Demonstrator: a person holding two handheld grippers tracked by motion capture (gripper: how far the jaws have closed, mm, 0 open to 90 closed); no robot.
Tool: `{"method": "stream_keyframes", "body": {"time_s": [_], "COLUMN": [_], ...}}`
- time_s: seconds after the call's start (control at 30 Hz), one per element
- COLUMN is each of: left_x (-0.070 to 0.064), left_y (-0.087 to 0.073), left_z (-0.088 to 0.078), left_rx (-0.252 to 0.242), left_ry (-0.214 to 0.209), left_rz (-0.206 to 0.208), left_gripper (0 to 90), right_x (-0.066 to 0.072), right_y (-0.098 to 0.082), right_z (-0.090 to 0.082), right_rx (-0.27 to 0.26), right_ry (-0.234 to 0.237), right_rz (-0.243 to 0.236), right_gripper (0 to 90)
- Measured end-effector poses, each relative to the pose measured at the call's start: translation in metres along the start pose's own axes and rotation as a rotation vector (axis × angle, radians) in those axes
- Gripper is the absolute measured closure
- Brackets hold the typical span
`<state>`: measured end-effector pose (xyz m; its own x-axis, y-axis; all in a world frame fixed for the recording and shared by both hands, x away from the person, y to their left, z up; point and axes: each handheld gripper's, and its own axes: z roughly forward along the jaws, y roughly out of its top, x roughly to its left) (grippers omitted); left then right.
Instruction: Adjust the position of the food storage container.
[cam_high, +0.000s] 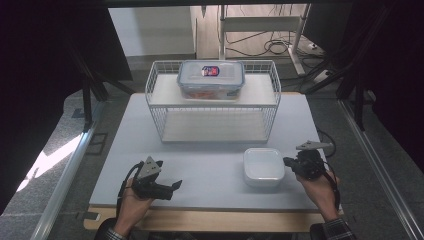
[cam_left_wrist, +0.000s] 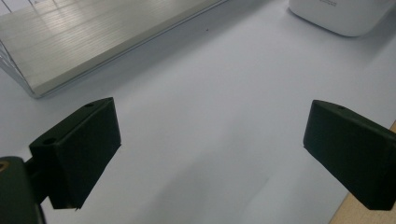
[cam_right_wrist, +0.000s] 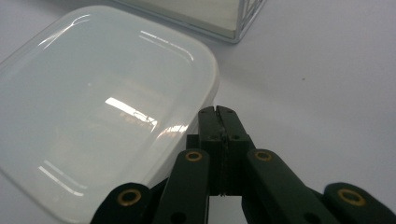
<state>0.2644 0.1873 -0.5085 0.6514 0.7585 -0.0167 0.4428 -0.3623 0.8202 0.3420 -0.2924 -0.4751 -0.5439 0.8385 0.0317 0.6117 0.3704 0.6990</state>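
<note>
Right gripper view puts the right gripper (cam_right_wrist: 218, 111) at the near right corner of the shallow white square plastic box (cam_right_wrist: 100, 100), its two black jaws pressed flat together with nothing pinched between them, their tips just beside the box's rounded rim; whether they touch it I cannot tell. From the high view, the same right gripper (cam_high: 288, 161) points in at the box's (cam_high: 263, 166) right side, while the left gripper (cam_high: 176, 185) rests low at the front left of the pale grey table (cam_high: 210, 170), well apart from the box. Its jaws stand wide apart, with bare table between them, in the left gripper view. To my eye the work is at the approach stage: the closed right gripper is lined up on the white box, perhaps to nudge it, and nothing is gripped yet. A lift would call for the jaws to part and take the rim, or for the left gripper to come across and steady the far side. The white box looks lidded, and its contents are hidden. Behind it stands a white wire two-level rack (cam_high: 212, 102), and on its upper shelf sits a clear plastic clip-lid container (cam_high: 211, 78) with a blue-and-red label, something reddish-orange showing through its wall.
</note>
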Motion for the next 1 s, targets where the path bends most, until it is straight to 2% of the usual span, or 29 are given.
{"method": "stream_keyframes", "body": {"time_s": [0.13, 0.4, 0.47, 0.77, 1.0], "left_x": [0.000, -0.001, -0.001, -0.001, -0.001], "left_y": [0.000, 0.000, 0.001, 0.000, 0.001], "left_z": [0.001, 0.002, 0.003, 0.004, 0.004], "left_rx": [0.004, 0.008, 0.009, 0.014, 0.009], "left_ry": [-0.002, -0.005, -0.007, -0.011, -0.019], "left_rz": [-0.002, -0.005, -0.006, -0.006, -0.022], "left_gripper": [3.9, 3.9, 3.9, 3.9, 3.9], "right_x": [0.006, 0.027, 0.028, 0.058, 0.073], "right_y": [-0.001, 0.007, 0.008, 0.017, 0.021], "right_z": [-0.001, 0.012, 0.013, 0.029, 0.036], "right_rx": [0.005, 0.018, 0.022, 0.030, 0.032], "right_ry": [0.022, 0.080, 0.087, 0.167, 0.214], "right_rz": [-0.006, -0.051, -0.055, -0.099, -0.117], "right_gripper": [89.9, 89.9, 89.9, 89.9, 89.9]}}
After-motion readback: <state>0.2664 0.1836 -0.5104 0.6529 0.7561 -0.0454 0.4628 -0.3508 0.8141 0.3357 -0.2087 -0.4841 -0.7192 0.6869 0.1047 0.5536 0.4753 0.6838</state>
